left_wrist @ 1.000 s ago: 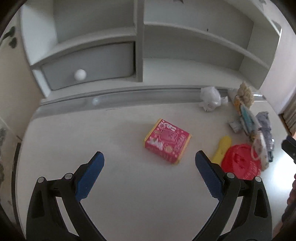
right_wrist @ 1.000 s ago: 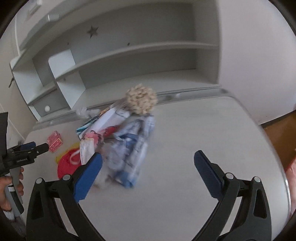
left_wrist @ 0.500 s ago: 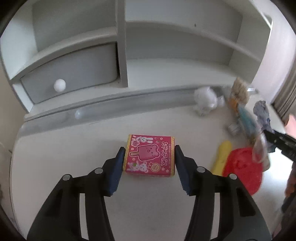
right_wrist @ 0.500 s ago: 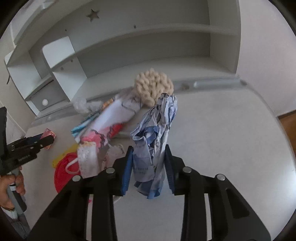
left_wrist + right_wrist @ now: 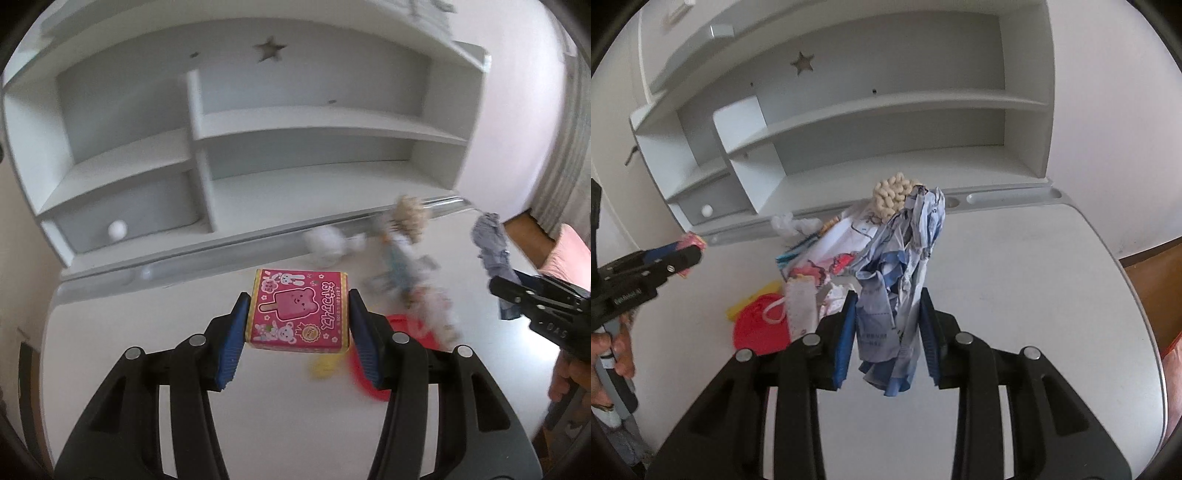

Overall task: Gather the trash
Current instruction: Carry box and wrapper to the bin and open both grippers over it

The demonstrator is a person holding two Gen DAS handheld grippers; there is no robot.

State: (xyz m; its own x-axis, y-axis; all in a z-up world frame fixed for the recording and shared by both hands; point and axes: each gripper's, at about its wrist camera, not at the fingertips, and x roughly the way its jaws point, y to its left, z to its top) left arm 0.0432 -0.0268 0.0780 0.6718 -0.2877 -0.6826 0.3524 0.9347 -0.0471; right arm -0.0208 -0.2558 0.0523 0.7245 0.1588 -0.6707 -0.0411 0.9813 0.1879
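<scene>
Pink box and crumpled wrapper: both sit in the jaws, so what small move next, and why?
Probably carry both clear of the desk toward a bin, none in view. The left gripper clamps the pink box; the right gripper clamps the crumpled wrapper.

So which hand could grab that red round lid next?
Neither right away: the left gripper grips the pink box, the right gripper the crumpled blue wrapper. Once emptied, probably left; the red lid lies on its side.

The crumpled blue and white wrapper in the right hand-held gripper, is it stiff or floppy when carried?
Probably floppy: the crumpled wrapper sags in loose folds above and below the pads of the right hand-held gripper. It looks thin and creased, so likely light. Its lower end hangs free, so it may swing or slip if the grip loosens.
</scene>
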